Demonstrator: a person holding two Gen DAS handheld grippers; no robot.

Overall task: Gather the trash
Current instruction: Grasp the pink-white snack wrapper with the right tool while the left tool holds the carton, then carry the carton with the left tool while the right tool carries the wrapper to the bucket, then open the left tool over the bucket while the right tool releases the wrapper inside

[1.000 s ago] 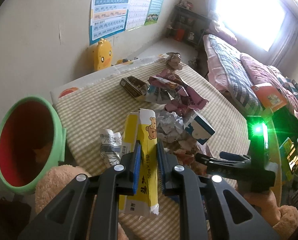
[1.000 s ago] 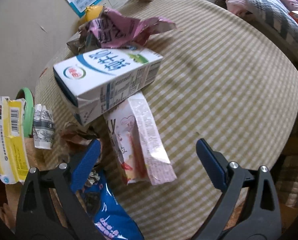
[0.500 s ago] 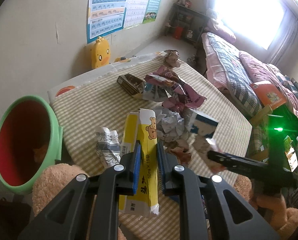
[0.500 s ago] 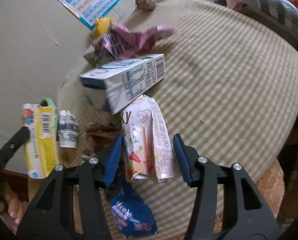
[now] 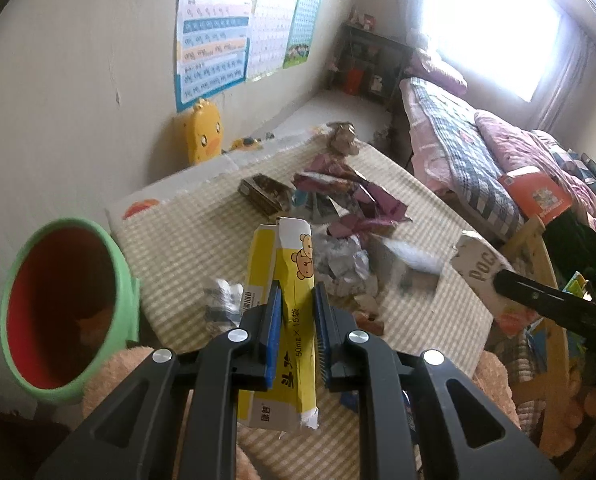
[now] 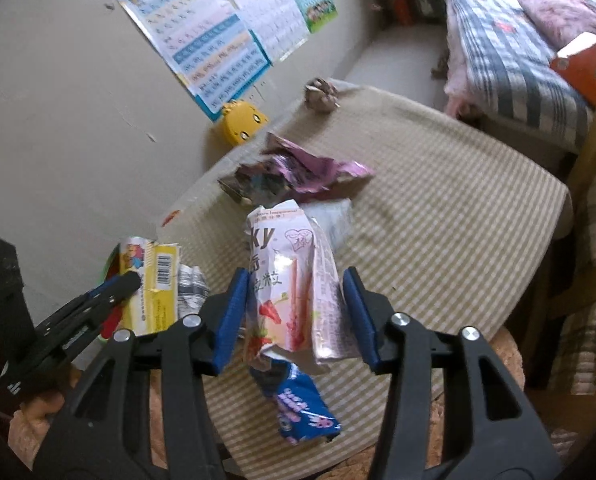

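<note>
- While the yellow box (image 5: 286,280) is kept clamped between the closed blue pads of the left gripper (image 5: 296,332), it is held above the checked tablecloth (image 5: 186,232), beside the green bin (image 5: 122,280).
- A pink snack box (image 6: 294,284) is gripped by the right gripper (image 6: 298,312), whose jaws have just been closing on it; it is seen lifted clear of the table.
- A blue wrapper (image 6: 302,404) is seen below it, and purple wrappers (image 6: 314,168) are left further back.
</note>
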